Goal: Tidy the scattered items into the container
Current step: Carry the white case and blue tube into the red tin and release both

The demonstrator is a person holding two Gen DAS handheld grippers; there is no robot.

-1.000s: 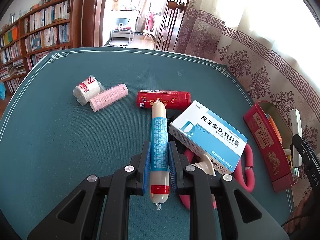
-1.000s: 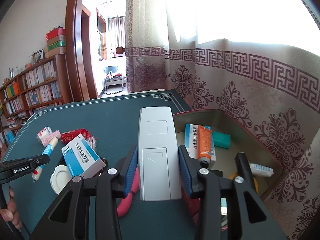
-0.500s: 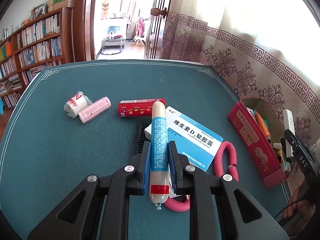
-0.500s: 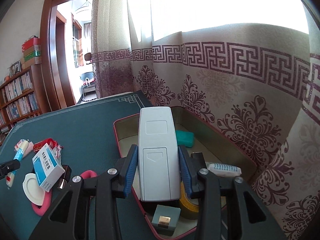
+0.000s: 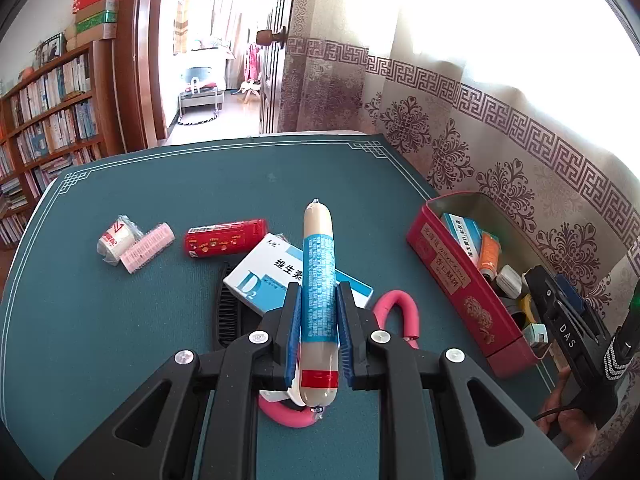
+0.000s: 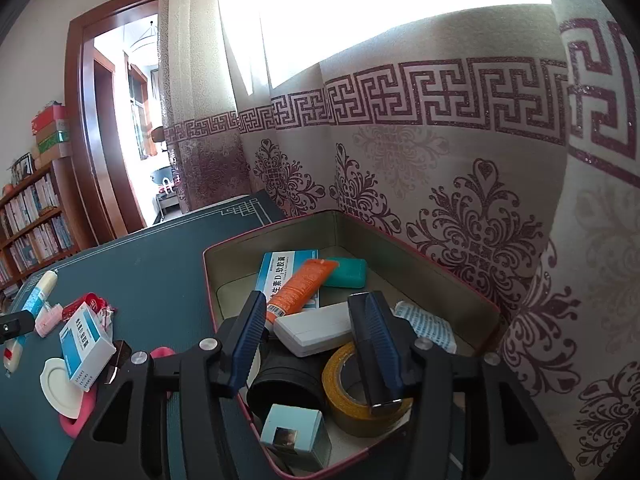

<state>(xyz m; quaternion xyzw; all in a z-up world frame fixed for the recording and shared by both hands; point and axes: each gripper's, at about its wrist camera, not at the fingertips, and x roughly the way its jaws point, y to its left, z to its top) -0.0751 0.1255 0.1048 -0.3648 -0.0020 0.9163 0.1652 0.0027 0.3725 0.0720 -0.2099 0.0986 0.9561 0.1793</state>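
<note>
My left gripper [image 5: 319, 334] is shut on a blue-labelled sausage stick [image 5: 319, 280] and holds it above the green table. My right gripper [image 6: 310, 344] is open over the red tin [image 6: 280, 230], and the grey-white remote [image 6: 316, 328] lies inside below the jaws. The tin [image 5: 452, 276] also holds an orange tube [image 6: 298, 290], a medicine box [image 6: 280, 268], a teal box [image 6: 346, 274], yellow tape [image 6: 360, 392] and a black cylinder [image 6: 286, 386]. On the table lie a vitamin D2 box [image 5: 272, 276], a red packet [image 5: 226, 238], a pink roller [image 5: 148, 248], a bandage roll [image 5: 116, 240], a pink loop [image 5: 400, 312] and a black comb [image 5: 228, 308].
A patterned curtain [image 6: 440, 160] hangs right behind the tin at the table's right edge. A bookshelf [image 5: 44, 120] and a doorway [image 5: 216, 60] stand beyond the far edge. A white lid [image 6: 60, 384] lies near the D2 box [image 6: 86, 342].
My right gripper has opened and let go of the remote, which now lies in the tin. My left gripper has risen with the sausage stick and moved toward the tin.
</note>
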